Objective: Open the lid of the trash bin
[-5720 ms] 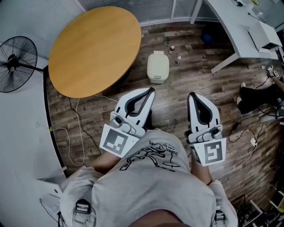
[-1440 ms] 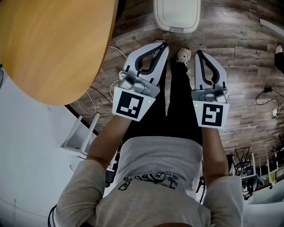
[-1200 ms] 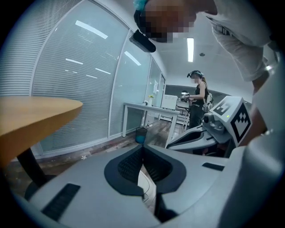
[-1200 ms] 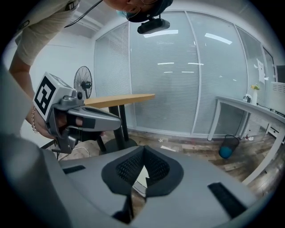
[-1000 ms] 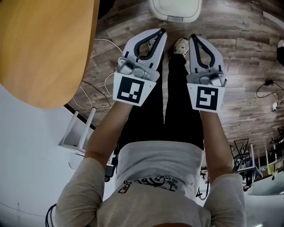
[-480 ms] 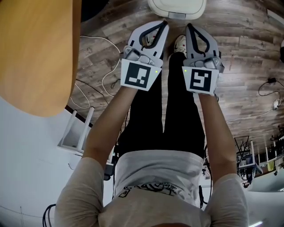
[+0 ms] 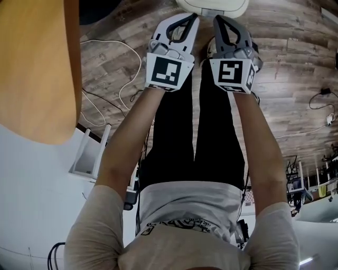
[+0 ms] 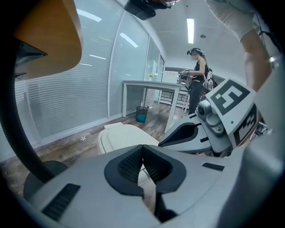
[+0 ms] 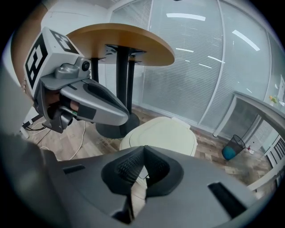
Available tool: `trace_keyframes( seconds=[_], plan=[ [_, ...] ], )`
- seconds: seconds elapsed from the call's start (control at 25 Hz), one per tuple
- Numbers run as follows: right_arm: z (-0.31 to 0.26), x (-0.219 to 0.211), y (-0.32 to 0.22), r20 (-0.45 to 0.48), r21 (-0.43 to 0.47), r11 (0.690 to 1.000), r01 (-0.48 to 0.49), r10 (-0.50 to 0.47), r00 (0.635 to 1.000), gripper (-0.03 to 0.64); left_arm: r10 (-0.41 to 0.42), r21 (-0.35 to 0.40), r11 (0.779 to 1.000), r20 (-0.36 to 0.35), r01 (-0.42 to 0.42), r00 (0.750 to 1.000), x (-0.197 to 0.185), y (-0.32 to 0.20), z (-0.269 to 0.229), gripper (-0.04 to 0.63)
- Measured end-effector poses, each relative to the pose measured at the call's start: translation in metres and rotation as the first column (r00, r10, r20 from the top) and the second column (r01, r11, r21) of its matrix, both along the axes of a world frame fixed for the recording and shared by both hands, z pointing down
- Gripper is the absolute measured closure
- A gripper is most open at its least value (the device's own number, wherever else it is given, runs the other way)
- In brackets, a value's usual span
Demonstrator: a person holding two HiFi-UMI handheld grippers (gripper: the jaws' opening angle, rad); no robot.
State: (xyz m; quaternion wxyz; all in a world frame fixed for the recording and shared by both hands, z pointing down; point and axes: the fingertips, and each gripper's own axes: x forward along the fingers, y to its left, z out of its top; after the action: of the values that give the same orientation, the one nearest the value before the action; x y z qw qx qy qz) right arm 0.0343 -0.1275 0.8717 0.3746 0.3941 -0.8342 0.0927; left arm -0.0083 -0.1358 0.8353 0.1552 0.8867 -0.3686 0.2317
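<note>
Both grippers have moved forward since half a second ago, closing on the cream plastic trash bin [image 7: 212,5] at the head view's top edge, on the wood-plank floor [image 7: 285,52]. Its lid [image 9: 162,131] lies down. Left gripper [image 7: 193,17] and right gripper [image 7: 216,18] point at it side by side, each with jaws pressed together on nothing.

Round table [image 7: 31,63] at my left, wood floor [image 7: 296,68] underfoot. Blue basket [image 8: 141,114] beneath white desk [image 8: 151,84], person [image 8: 198,78] beyond.

trash bin [image 7: 212,5] ahead on floor [image 7: 296,63] | left gripper [image 7: 191,17], right gripper [image 7: 217,19] side by side just before it | table [image 7: 31,68] left
</note>
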Motion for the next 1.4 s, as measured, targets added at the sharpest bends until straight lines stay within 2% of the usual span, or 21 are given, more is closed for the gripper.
trace_keyframes(
  seconds=[0.2, 0.44, 0.72, 0.88, 1.08, 1.4],
  plan=[
    [0.02, 0.0, -0.003, -0.065, -0.001, 1.0, 0.011, -0.011, 0.998, 0.611, 0.019, -0.008, 1.0, -0.001, -0.019, 1.0, 0.006, -0.001, 0.017, 0.577],
    [0.044, -0.006, 0.002, -0.083, -0.043, 0.999, 0.024, -0.028, 0.996, 0.611, 0.062, -0.022, 0.998, 0.051, -0.061, 0.997, 0.005, 0.006, 0.042, 0.577],
    [0.061, -0.008, 0.008, -0.123, -0.068, 0.998, 0.014, -0.023, 0.992, 0.612, 0.062, -0.063, 0.996, 0.077, -0.057, 0.995, -0.001, 0.013, 0.06, 0.577],
    [0.066, -0.008, 0.012, -0.1, -0.08, 0.997, -0.005, -0.003, 0.995, 0.615, 0.074, -0.054, 0.996, 0.081, -0.07, 0.994, 0.001, 0.012, 0.058, 0.577],
    [0.068, -0.009, 0.012, -0.104, -0.101, 0.995, 0.014, -0.025, 0.994, 0.615, 0.083, -0.087, 0.993, 0.071, -0.076, 0.994, 0.002, 0.021, 0.057, 0.577],
    [0.064, -0.006, 0.008, -0.103, -0.231, 0.973, -0.004, -0.021, 0.994, 0.609, 0.064, -0.076, 0.995, 0.058, -0.06, 0.996, 0.004, 0.011, 0.029, 0.577]
  ],
)
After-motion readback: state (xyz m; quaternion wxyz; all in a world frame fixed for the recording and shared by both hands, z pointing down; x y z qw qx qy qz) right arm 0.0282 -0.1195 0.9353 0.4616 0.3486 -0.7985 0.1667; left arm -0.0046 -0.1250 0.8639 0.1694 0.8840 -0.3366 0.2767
